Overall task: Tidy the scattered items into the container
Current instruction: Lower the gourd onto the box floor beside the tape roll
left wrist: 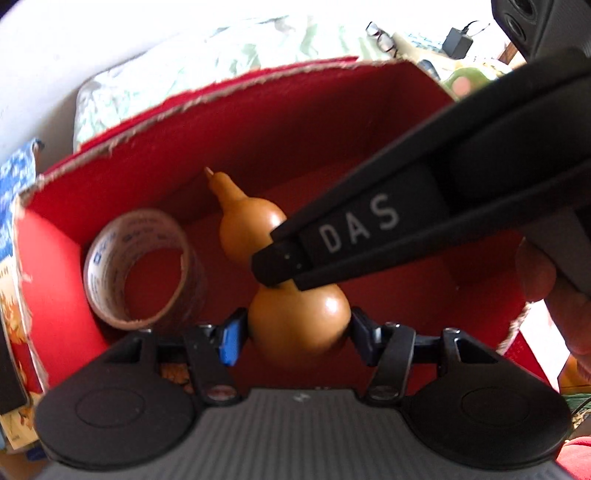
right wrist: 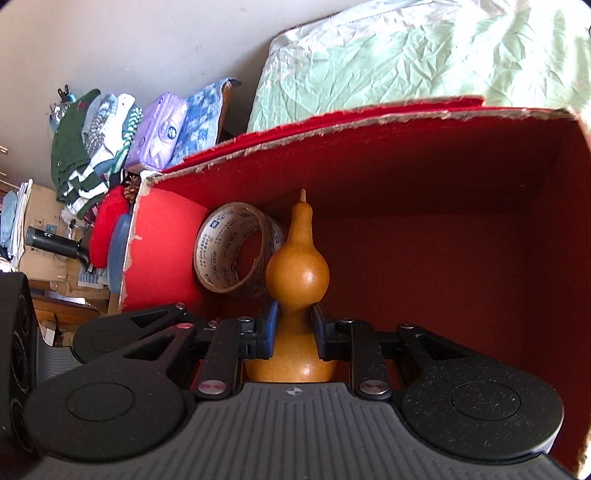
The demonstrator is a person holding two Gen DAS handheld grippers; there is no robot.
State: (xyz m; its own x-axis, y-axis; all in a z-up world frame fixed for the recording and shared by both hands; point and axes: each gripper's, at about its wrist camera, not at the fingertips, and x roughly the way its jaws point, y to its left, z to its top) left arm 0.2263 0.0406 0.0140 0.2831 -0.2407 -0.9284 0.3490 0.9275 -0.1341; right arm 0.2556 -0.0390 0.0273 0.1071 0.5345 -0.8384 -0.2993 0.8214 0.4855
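Observation:
A tan bottle gourd (left wrist: 251,221) stands inside the red cardboard box (left wrist: 258,122), stem pointing at the far wall. My left gripper (left wrist: 297,321) is shut on its large lower bulb, a finger touching each side. Reaching in from the upper right, my right gripper (left wrist: 280,273) pinches the gourd's narrow waist. The right wrist view shows the gourd (right wrist: 297,273) upright, with the right gripper (right wrist: 295,325) clamped at the waist. A roll of clear packing tape (left wrist: 103,266) lies on its side in the box, left of the gourd; the tape (right wrist: 221,243) rests against the left wall.
The box's (right wrist: 443,166) right half has a bare red floor. Pale green bedding (right wrist: 406,55) lies behind it. Folded clothes (right wrist: 92,140) and a purple pack (right wrist: 162,129) are piled at the left. A person's fingers (left wrist: 535,273) hold the right gripper's handle. Glasses (left wrist: 380,33) lie beyond.

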